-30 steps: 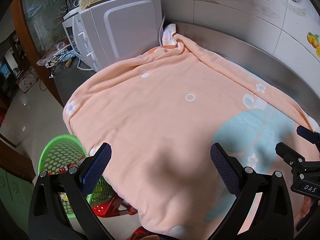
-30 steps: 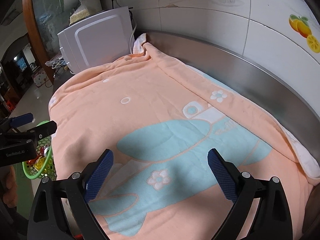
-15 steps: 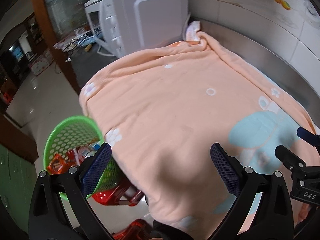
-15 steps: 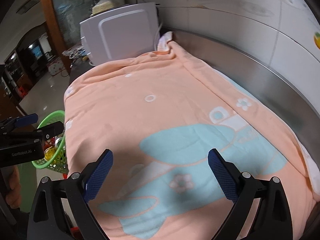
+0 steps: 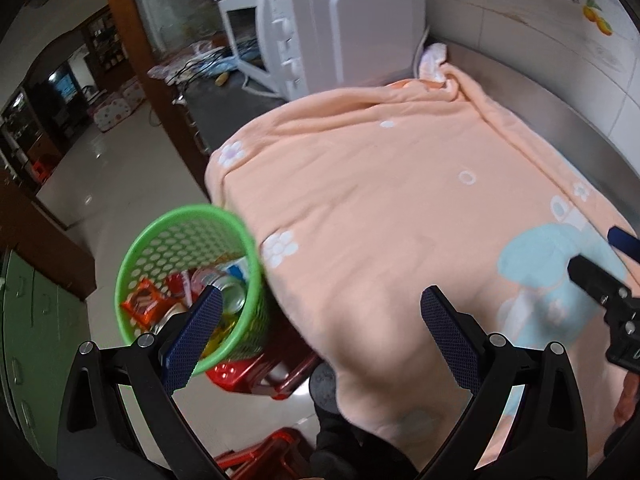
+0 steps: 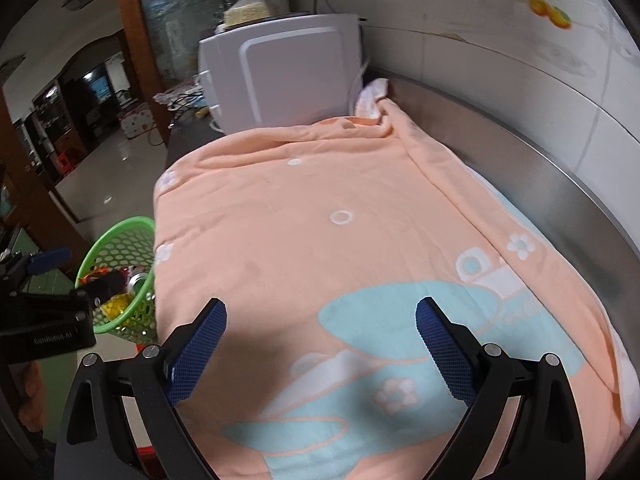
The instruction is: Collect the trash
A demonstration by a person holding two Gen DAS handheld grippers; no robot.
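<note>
A green mesh trash basket stands on a red stool beside the counter, holding a can, an orange wrapper and other trash. It also shows in the right wrist view. My left gripper is open and empty, above the counter's front edge just right of the basket. My right gripper is open and empty over the peach blanket. No loose trash shows on the blanket.
A white microwave stands at the counter's far end. A steel backsplash and tiled wall run along the right. Red stools sit on the floor below. A wooden door post stands to the left.
Both grippers have pulled back and turned left. The green basket has come further into both views. Both stay open and empty.
</note>
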